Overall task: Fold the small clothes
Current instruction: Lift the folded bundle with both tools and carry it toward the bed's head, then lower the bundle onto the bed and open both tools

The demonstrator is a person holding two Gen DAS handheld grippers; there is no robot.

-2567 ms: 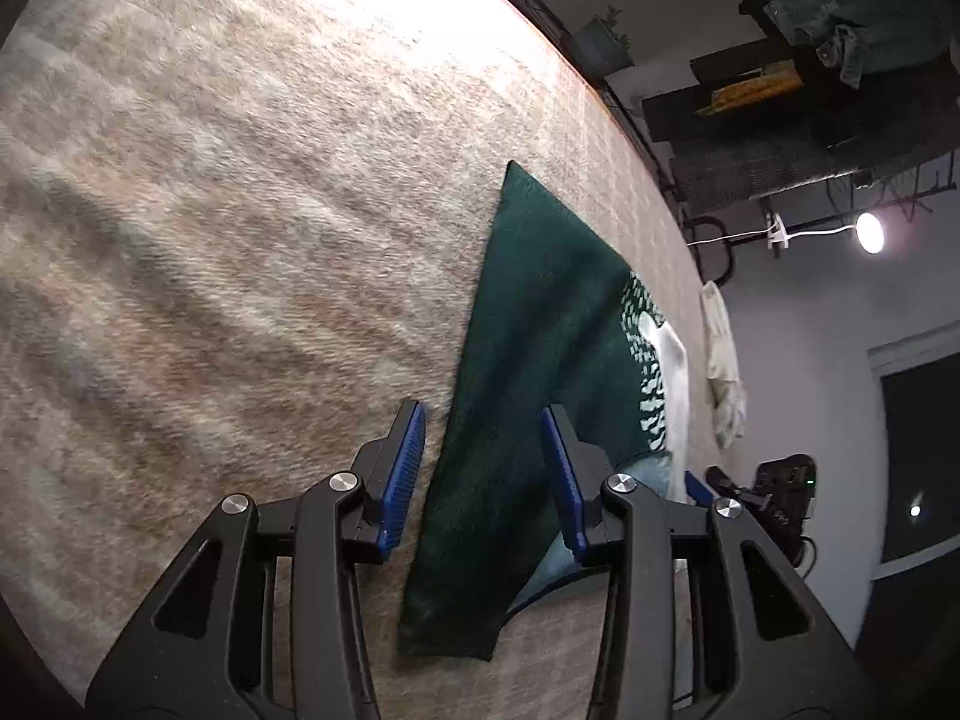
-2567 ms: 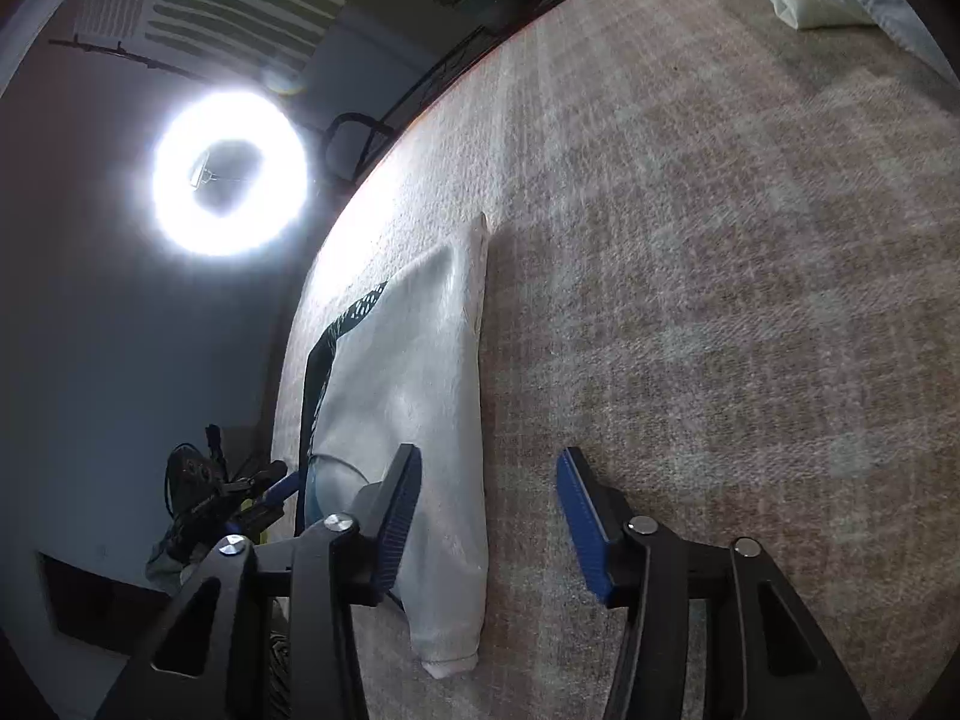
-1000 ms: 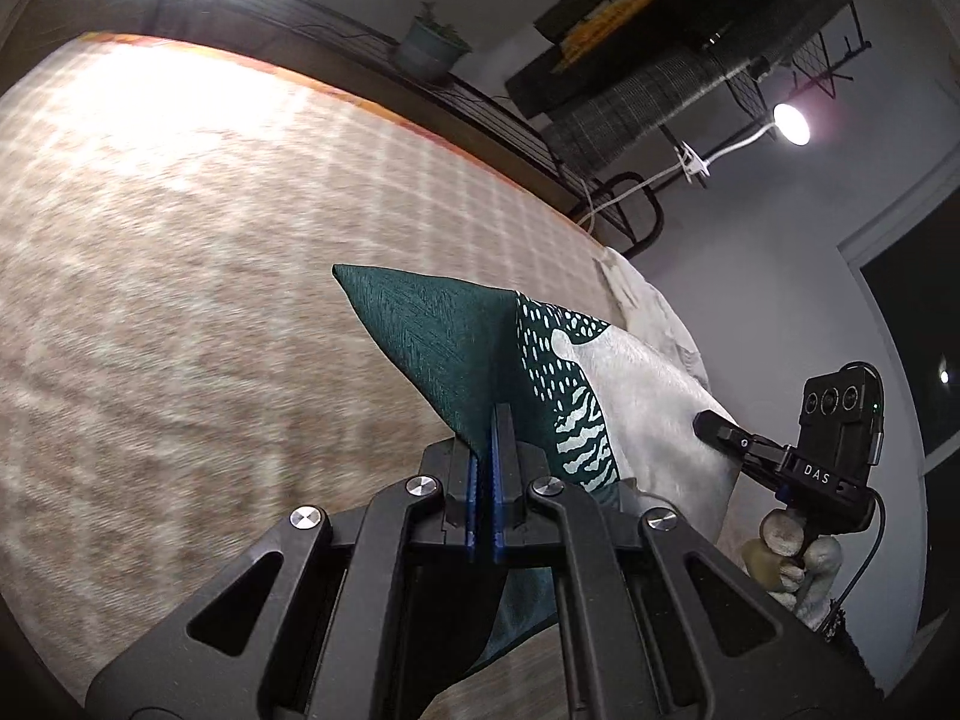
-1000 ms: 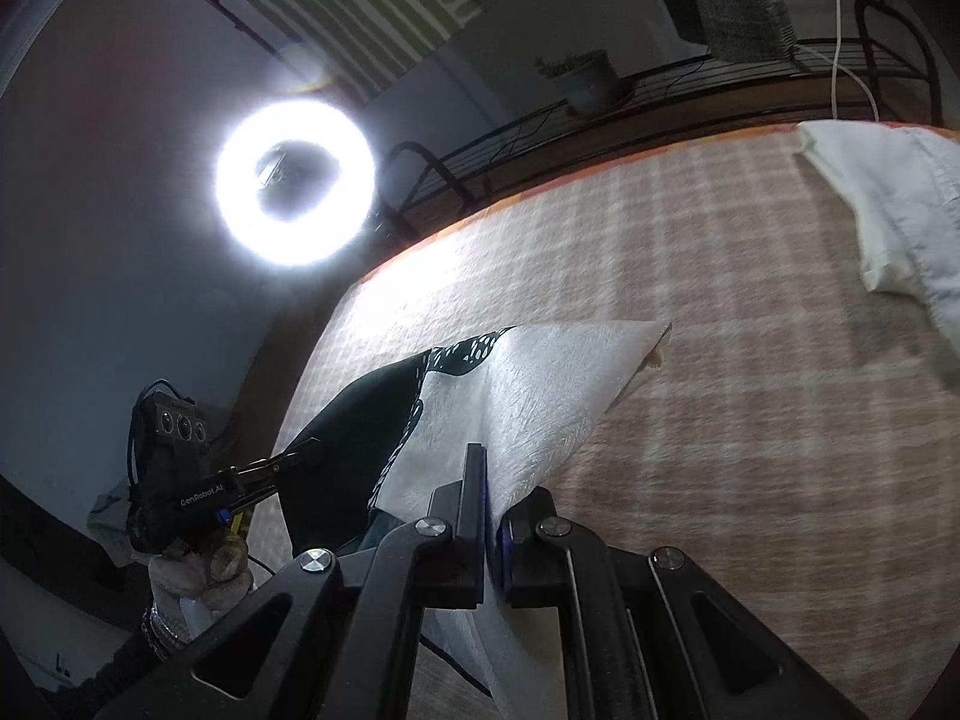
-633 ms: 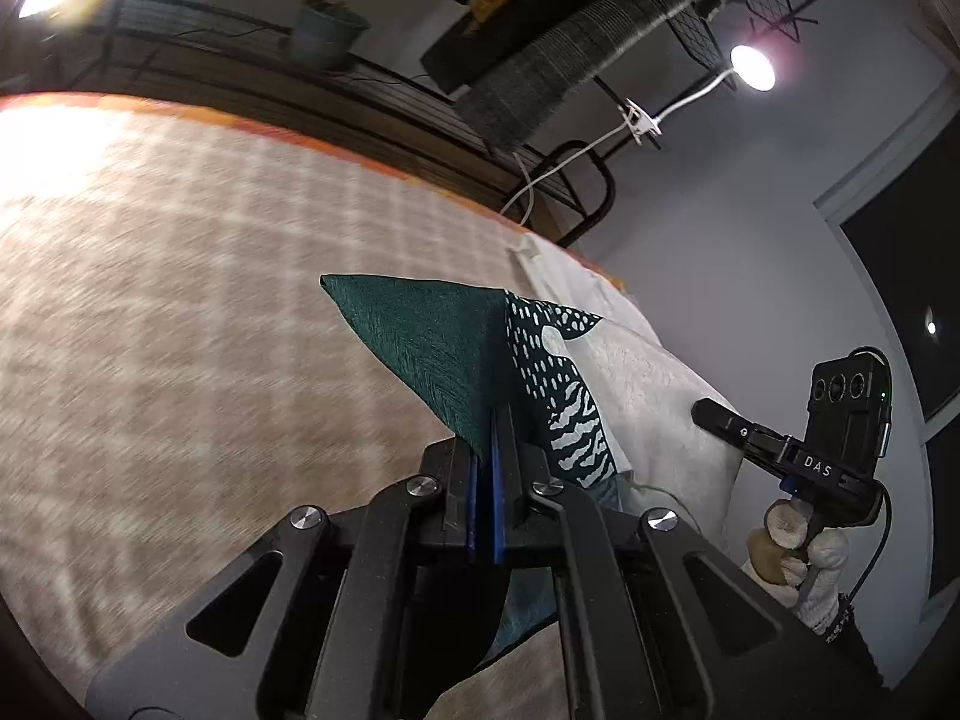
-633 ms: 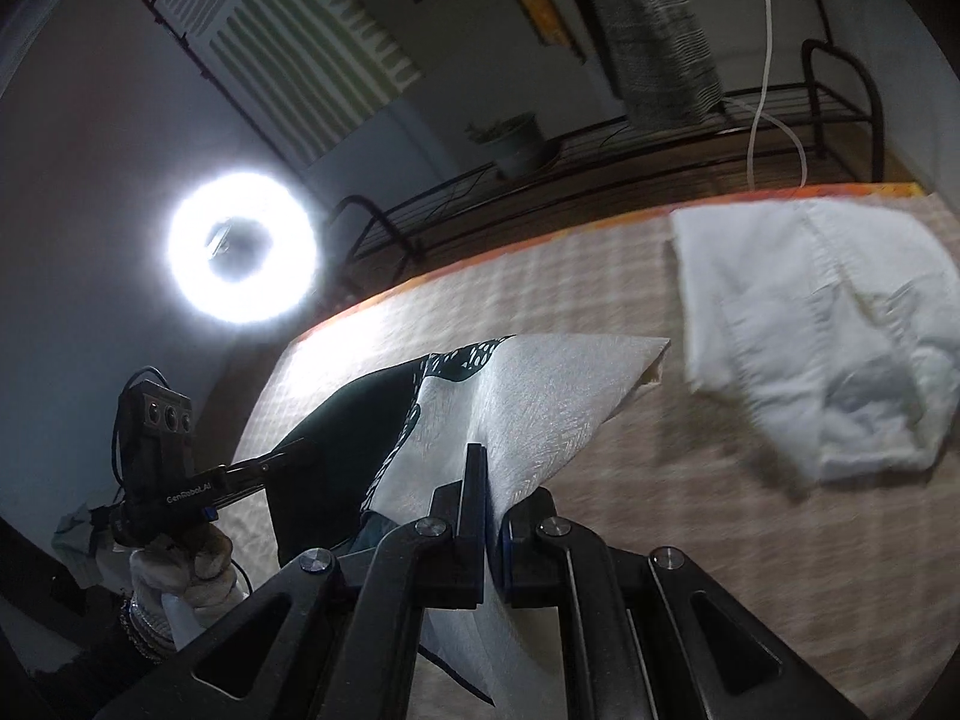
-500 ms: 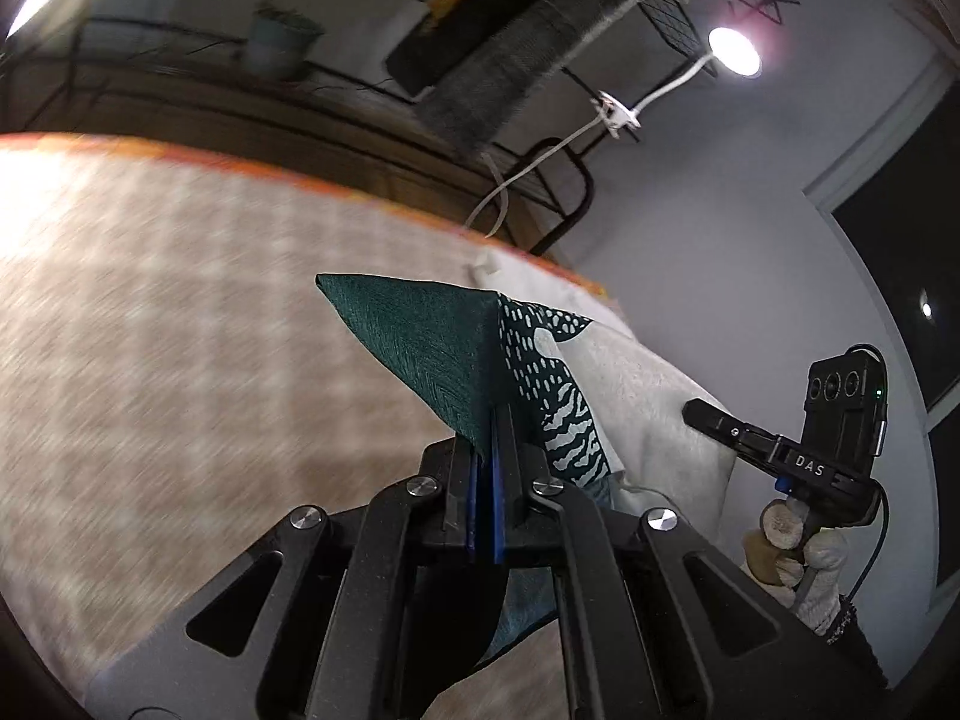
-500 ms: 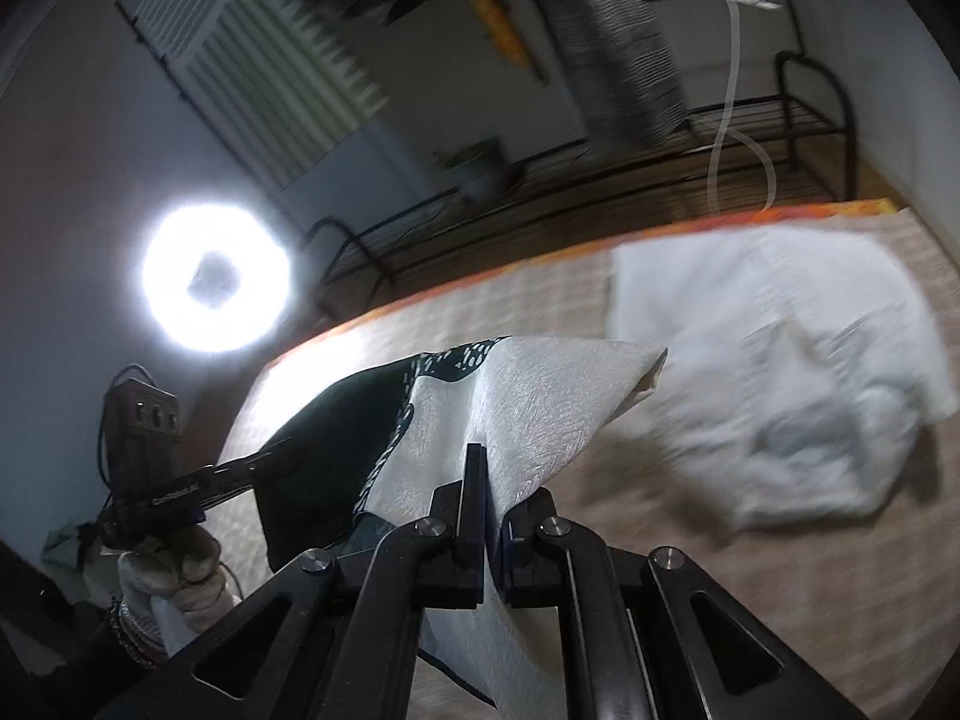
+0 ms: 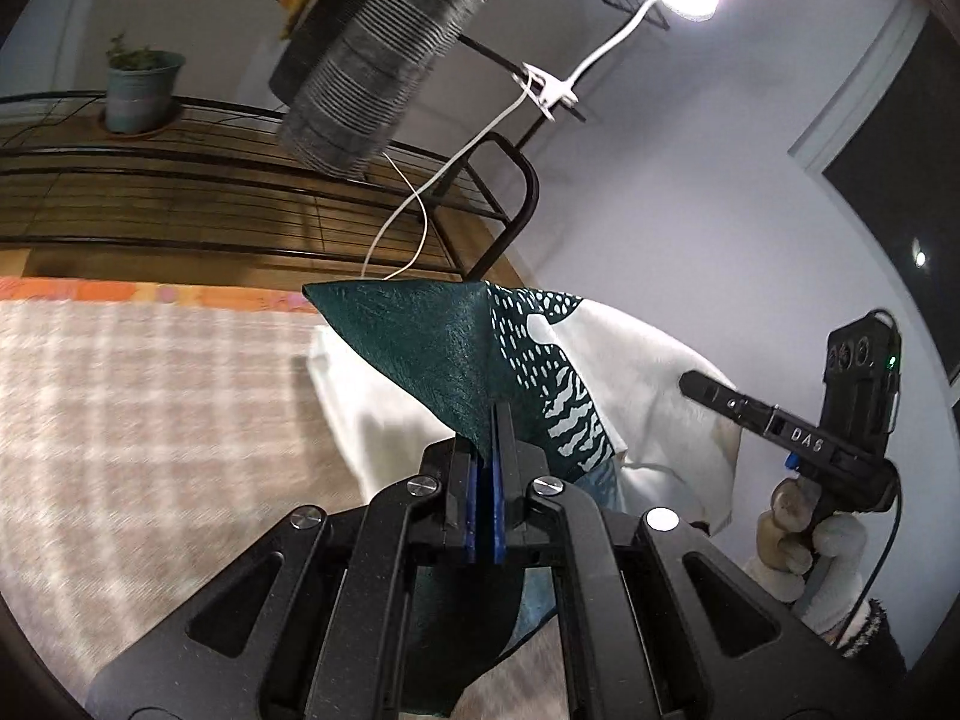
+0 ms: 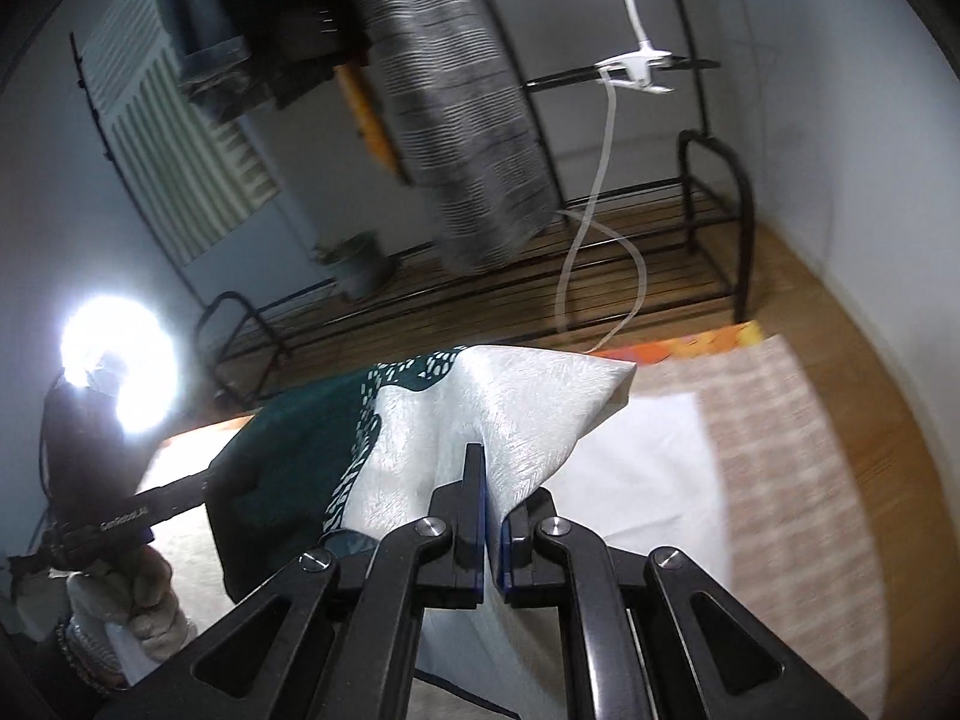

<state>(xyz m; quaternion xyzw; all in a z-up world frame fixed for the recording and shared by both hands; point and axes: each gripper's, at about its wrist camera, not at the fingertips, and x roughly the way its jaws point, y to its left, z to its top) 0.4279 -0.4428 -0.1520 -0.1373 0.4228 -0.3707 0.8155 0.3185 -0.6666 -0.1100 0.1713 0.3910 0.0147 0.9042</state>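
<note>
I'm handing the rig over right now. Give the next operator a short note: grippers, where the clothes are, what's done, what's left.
Left gripper: shut on the dark green end of the green-and-white garment.
Right gripper: shut on its white end.
Garment is lifted off the checked mat, stretched between both grippers.
A white garment lies on the mat beyond it.
Done: both ends gripped and raised.
Left: probably bring it down to finish the fold, then release; the white one may be next.
</note>
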